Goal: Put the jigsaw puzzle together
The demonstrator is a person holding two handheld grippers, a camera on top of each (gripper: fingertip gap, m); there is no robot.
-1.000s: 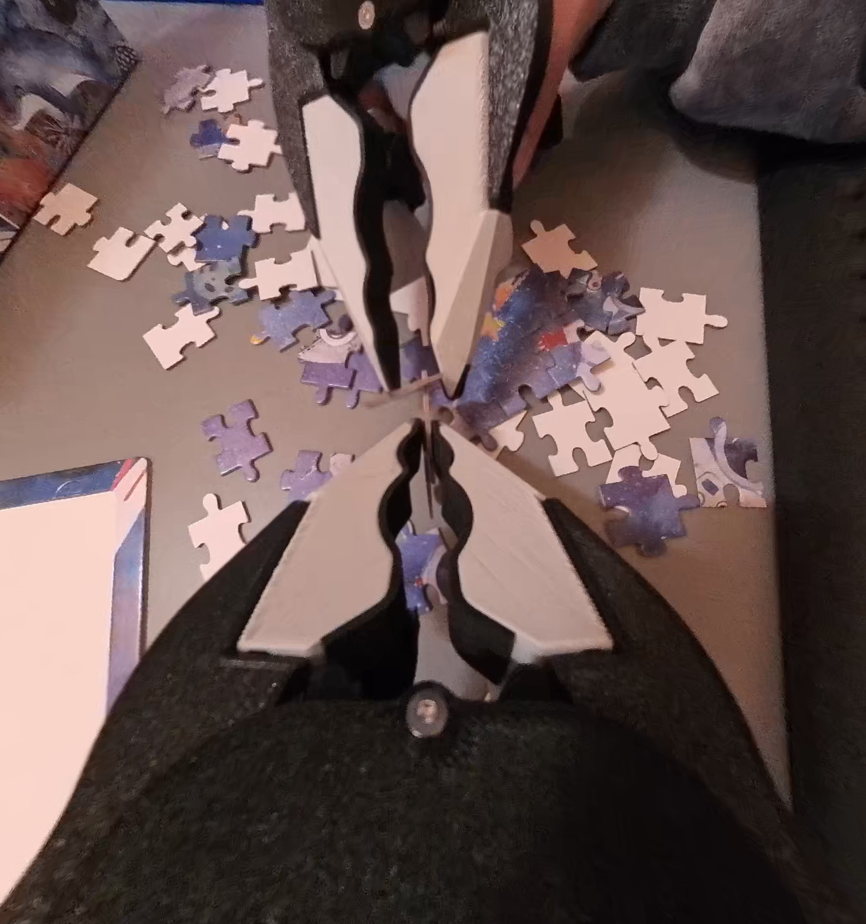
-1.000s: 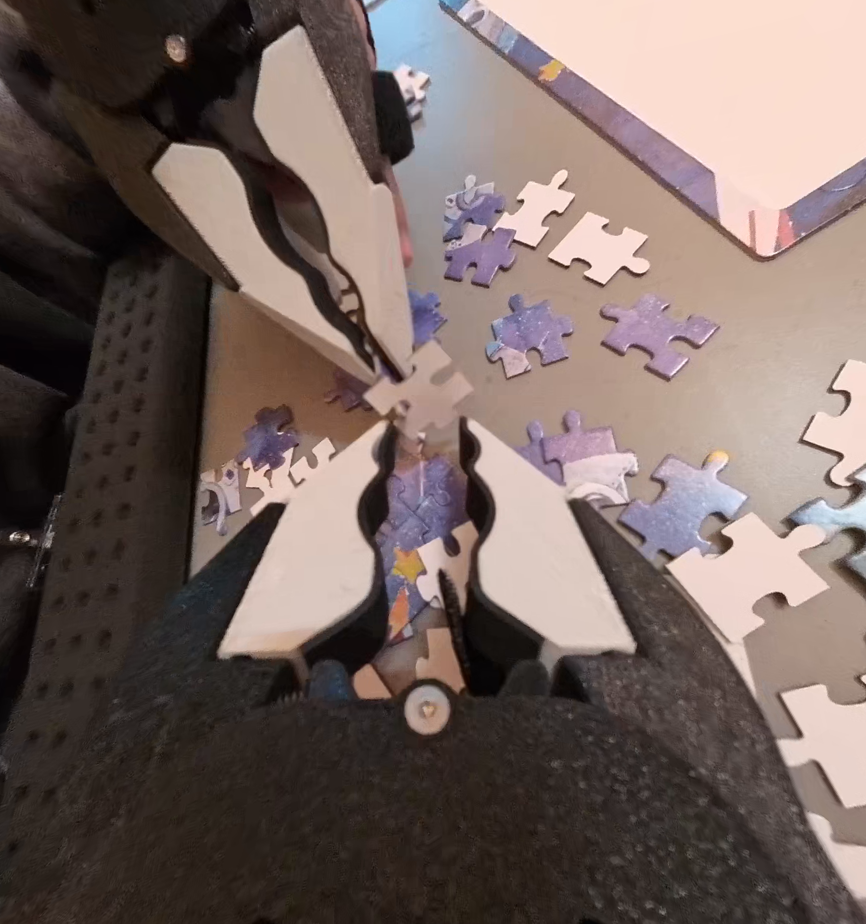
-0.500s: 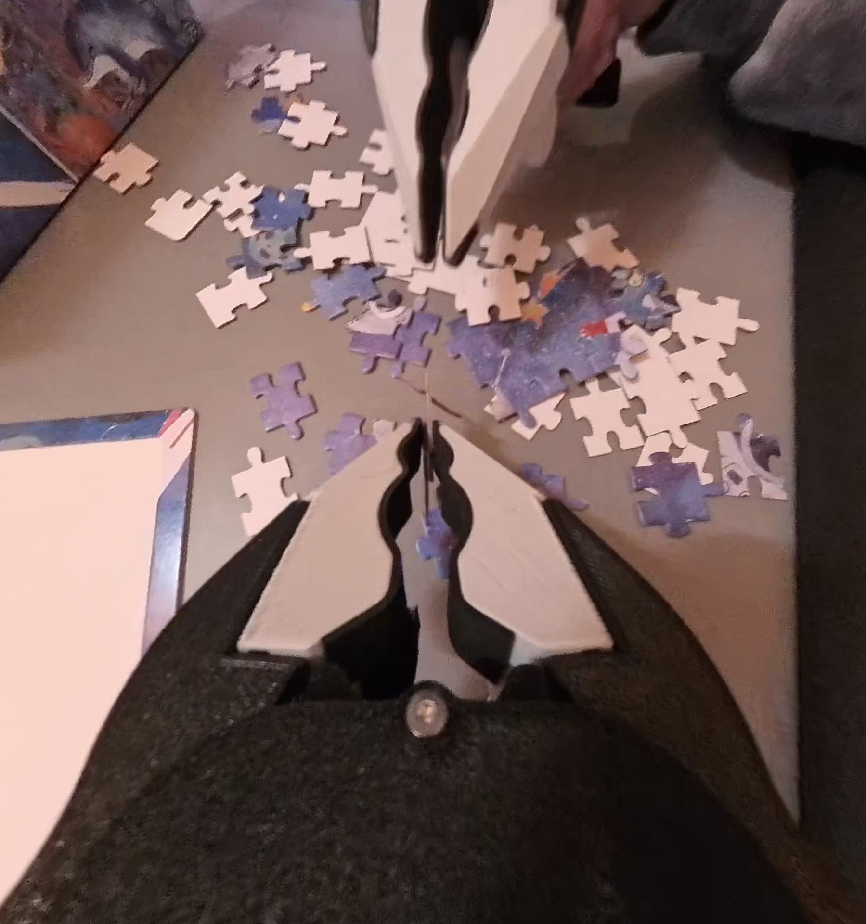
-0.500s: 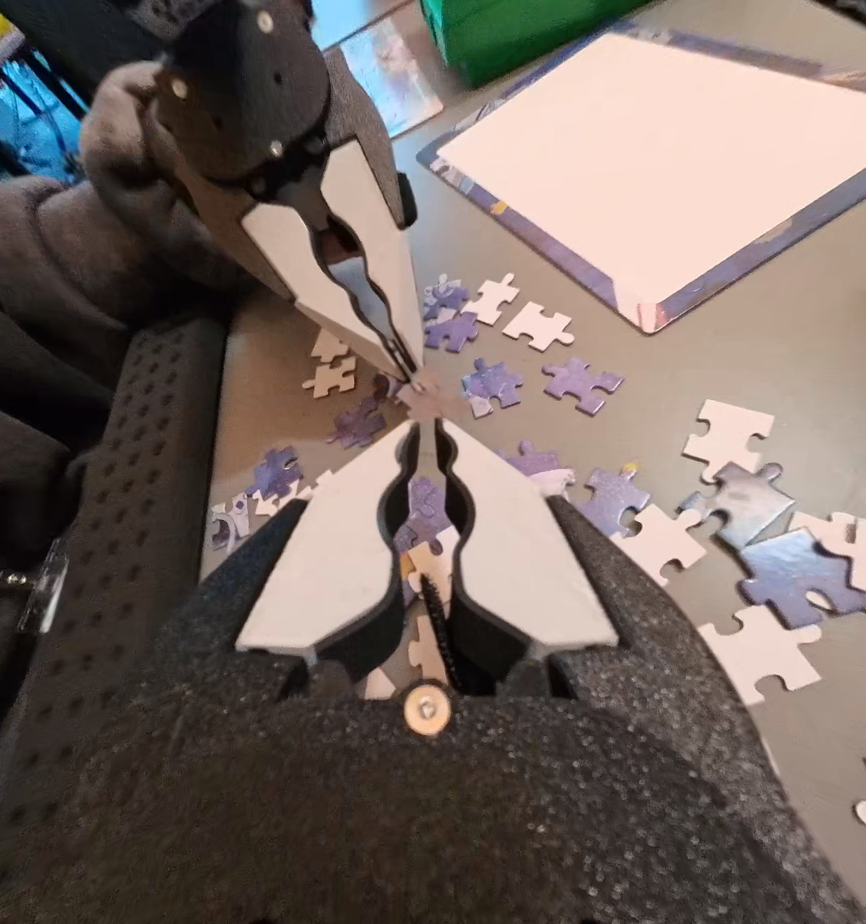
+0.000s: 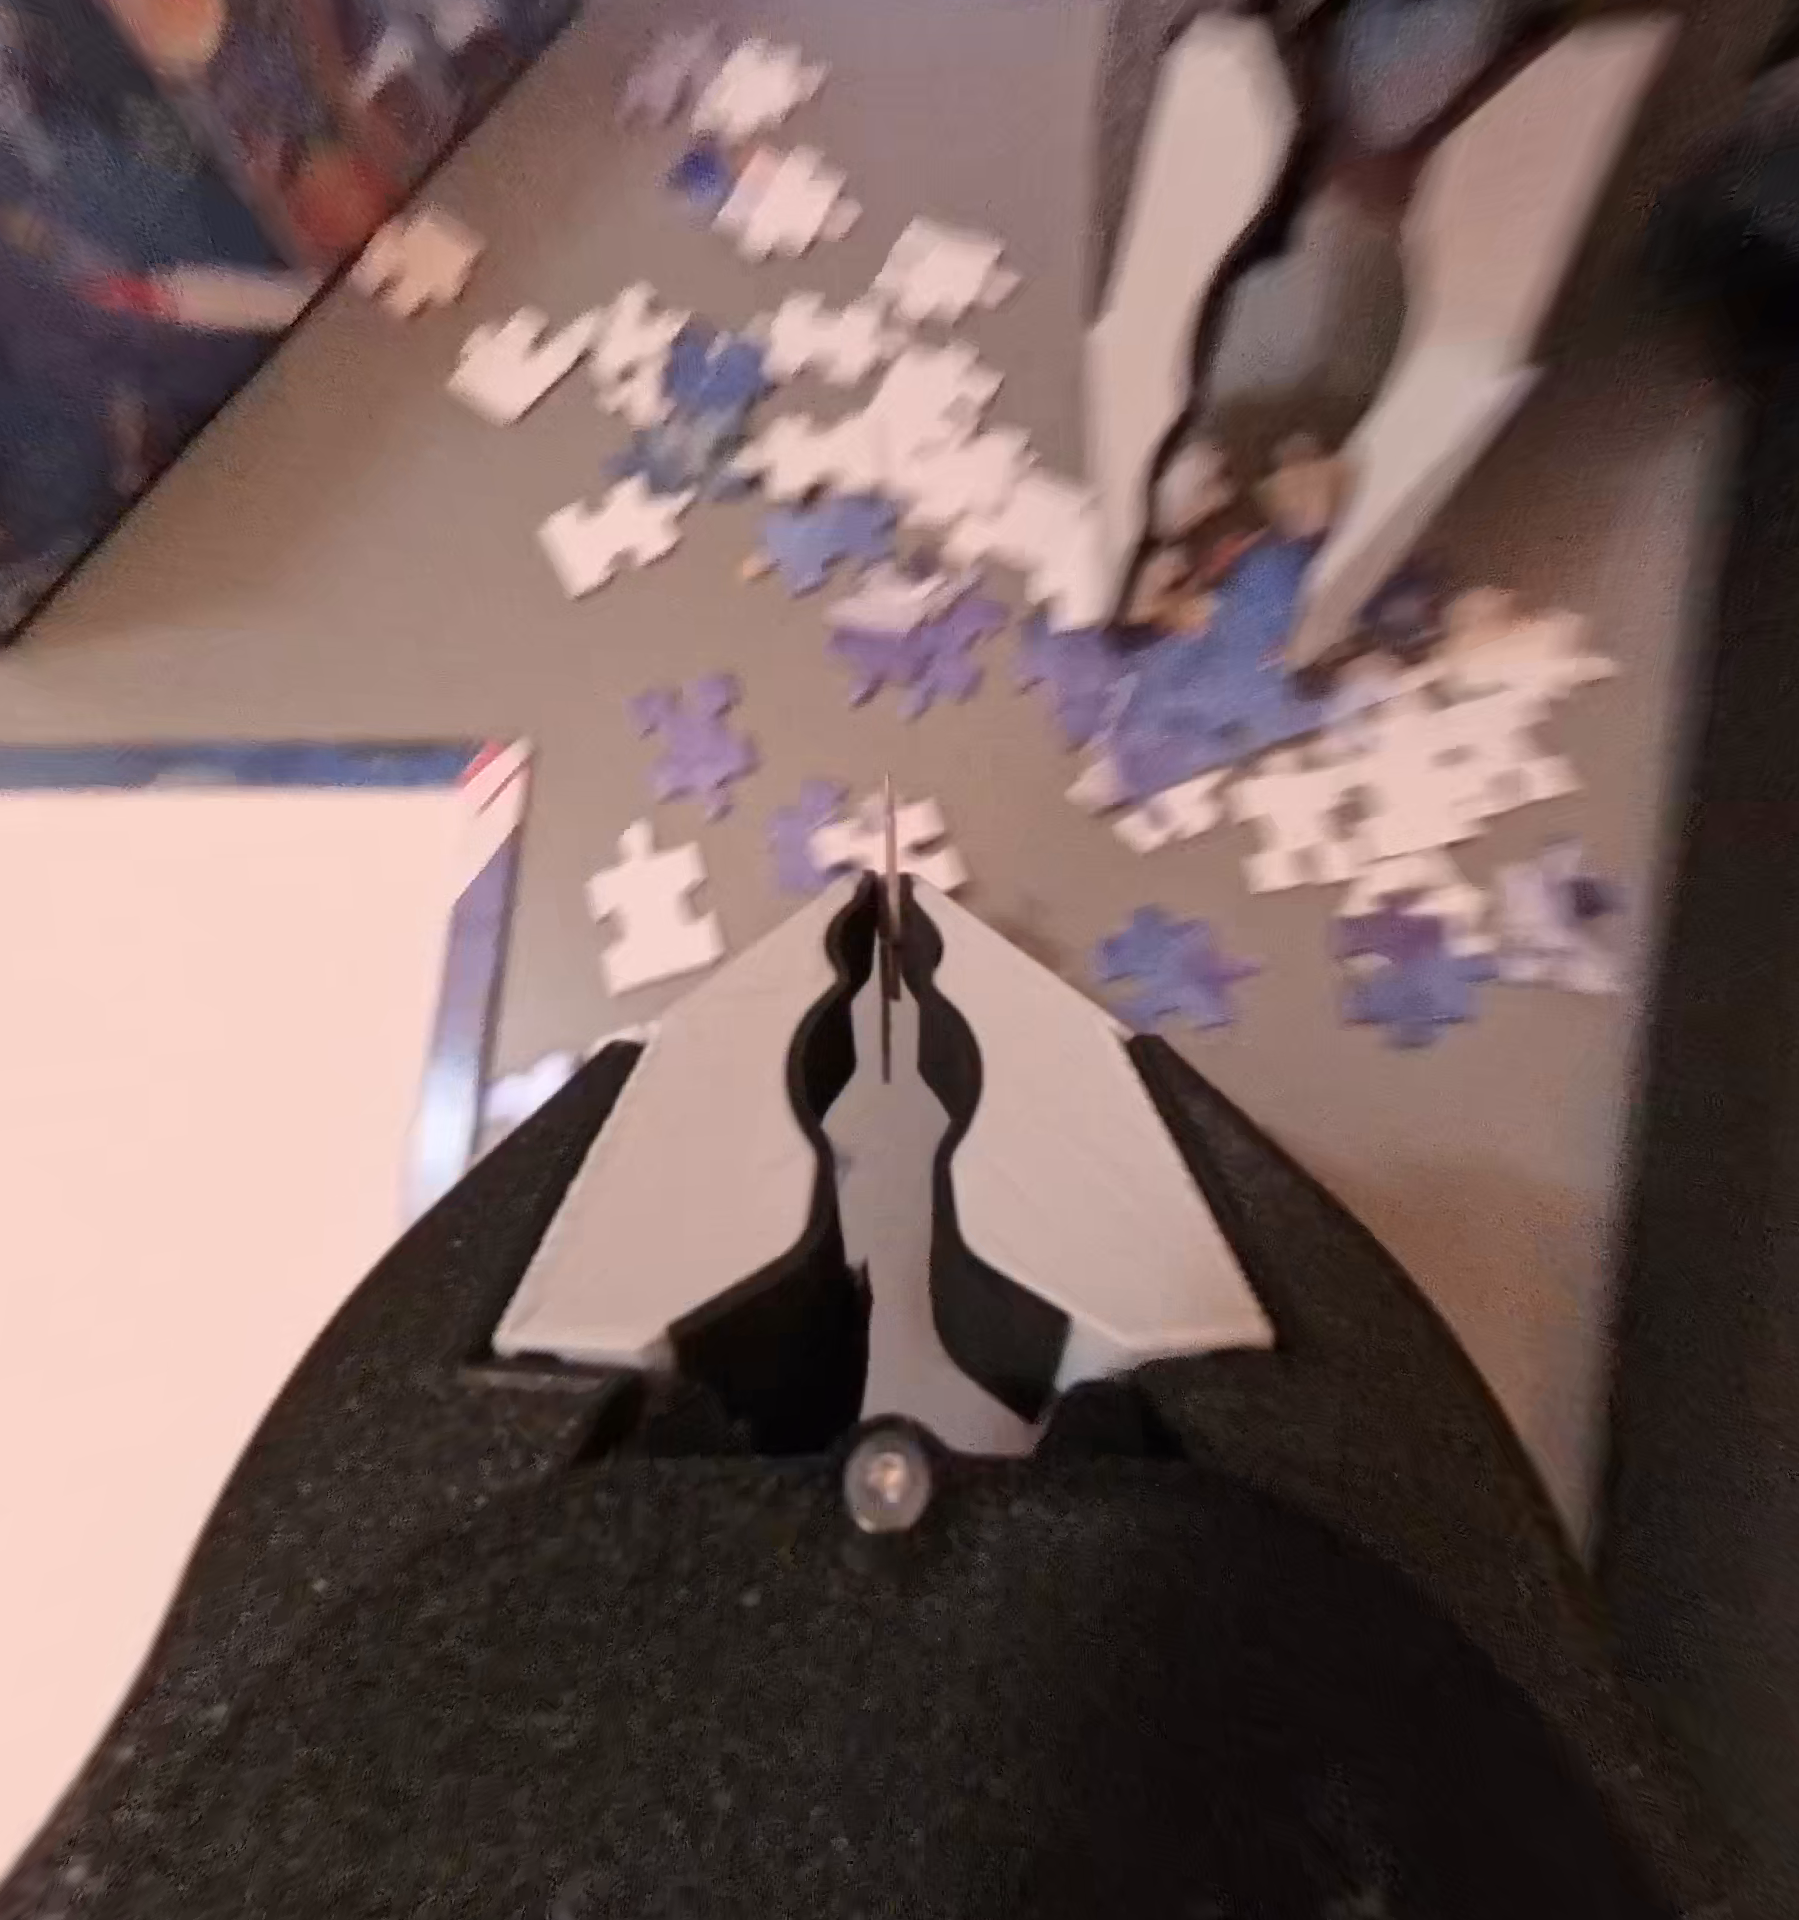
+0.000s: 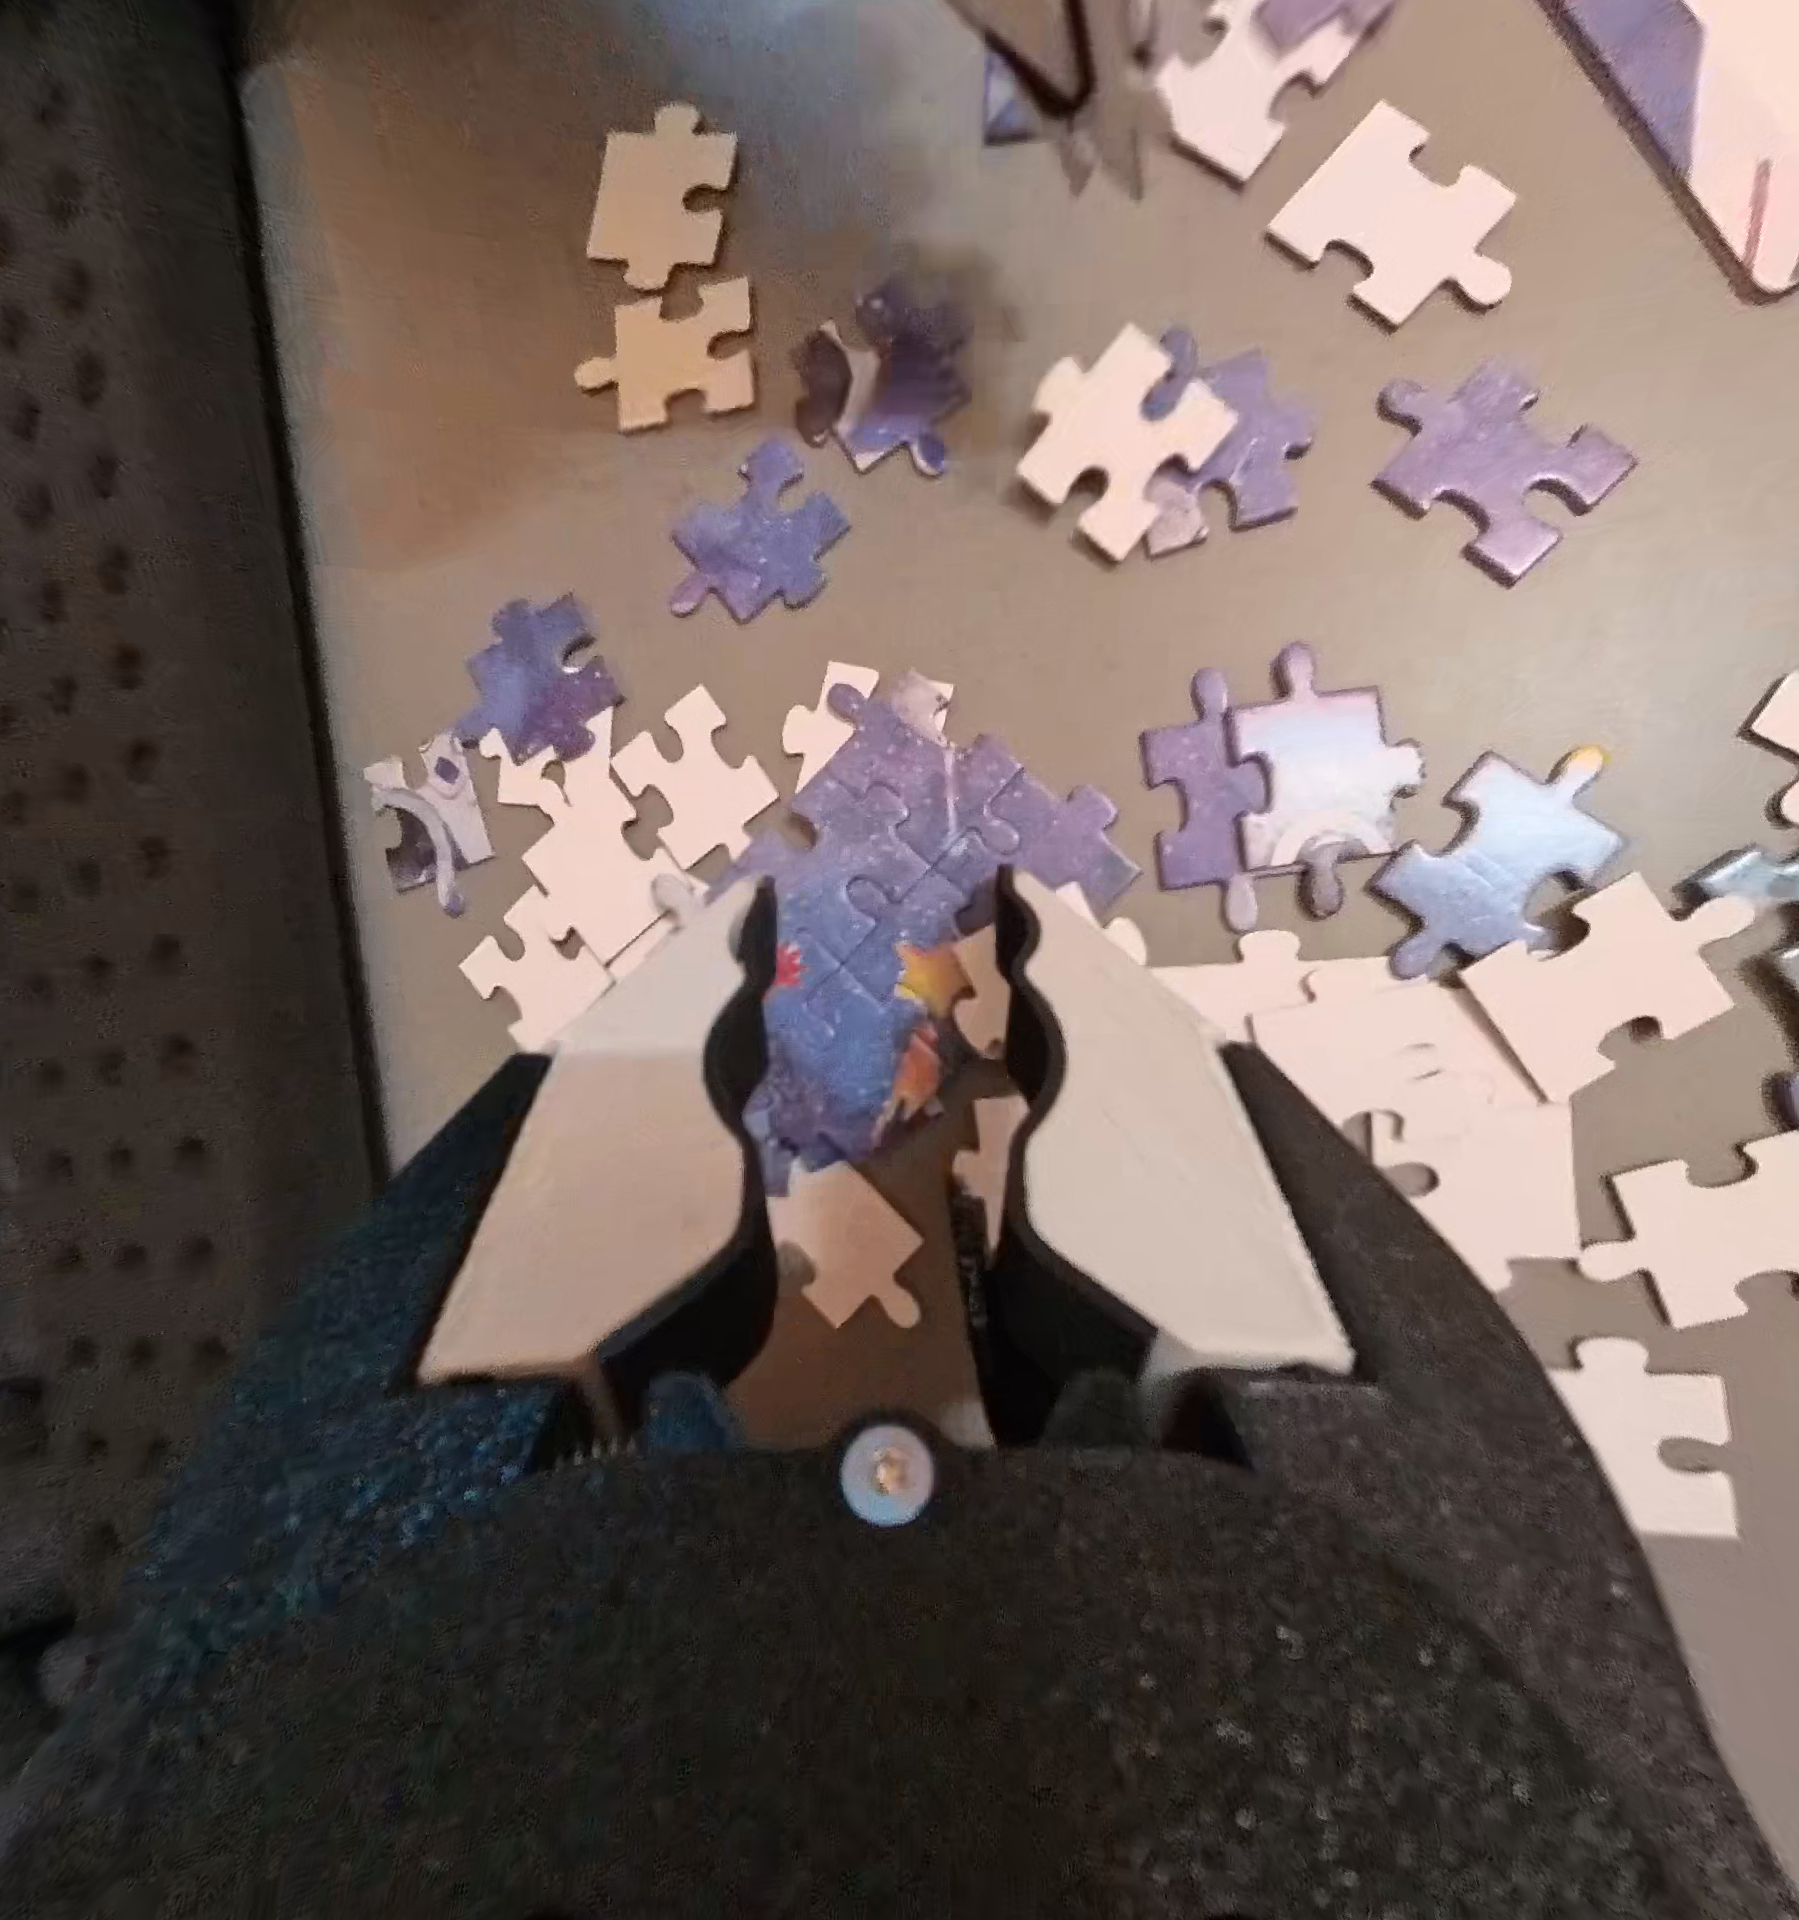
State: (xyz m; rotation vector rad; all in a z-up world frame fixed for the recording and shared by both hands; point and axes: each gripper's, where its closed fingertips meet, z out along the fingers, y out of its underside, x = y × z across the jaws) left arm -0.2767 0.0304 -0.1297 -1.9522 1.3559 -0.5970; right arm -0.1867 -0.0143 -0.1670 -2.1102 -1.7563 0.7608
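Table edge first: on my right wrist view the grey table (image 6: 988, 623) ends at a straight line on the left, and a dark perforated pad (image 6: 95, 623) runs along it. Loose pieces lie close to that line, so there is little bare room on that side.

My right gripper (image 6: 884, 904) is spread wide, holding nothing. Its 2 fingers straddle the assembled purple cluster (image 6: 905, 821), which lies flat on the table with a red and an orange mark showing between the fingers. A blank face-down piece (image 6: 853, 1247) sits lower in the gap.

Left wrist view now, and it is badly smeared. My left gripper (image 5: 887, 883) is clenched on a single puzzle piece (image 5: 887, 831), seen edge-on as a thin upright sliver poking past the tips. I cannot tell its colour.

Ahead of it, scattered loose pieces (image 5: 833, 416), white backs and purple faces mixed, crowd the middle of the table. The clearest bare grey strip is on the left, between the puzzle box lid (image 5: 126, 291) at the far corner and the white-floored box tray (image 5: 199, 1091) with its blue rim, near my left side.

The right gripper also shows at the far right there, its tips down on the purple cluster.
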